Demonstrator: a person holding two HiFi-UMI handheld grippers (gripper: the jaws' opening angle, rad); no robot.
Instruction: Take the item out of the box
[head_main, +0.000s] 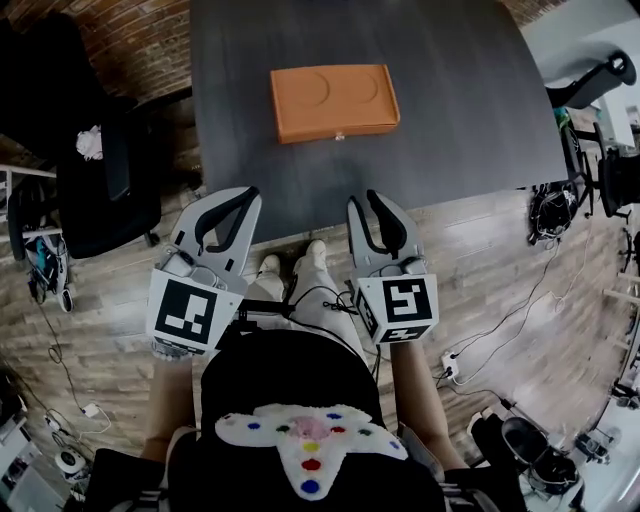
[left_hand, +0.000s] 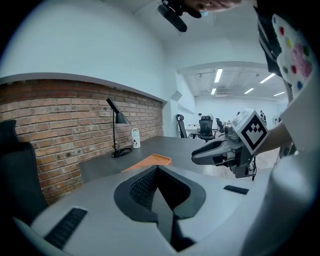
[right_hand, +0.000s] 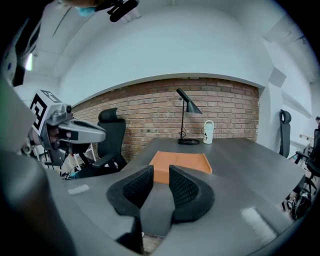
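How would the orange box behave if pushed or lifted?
The orange box lies flat and wide, so it would likely slide rather than tip. Its crisp edges suggest stiff walls. The small front clasp may keep it closed when lifted.

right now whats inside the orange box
The orange box looks closed on the dark table; only its top, with two round recesses, shows. Whatever is inside is covered.

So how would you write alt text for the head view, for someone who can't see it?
Seen from above, a flat orange box lies untouched on a dark grey table. Nearer the camera, the left gripper and right gripper are held side by side at the table's near edge, both empty and pointing towards the box, with a wooden floor below.
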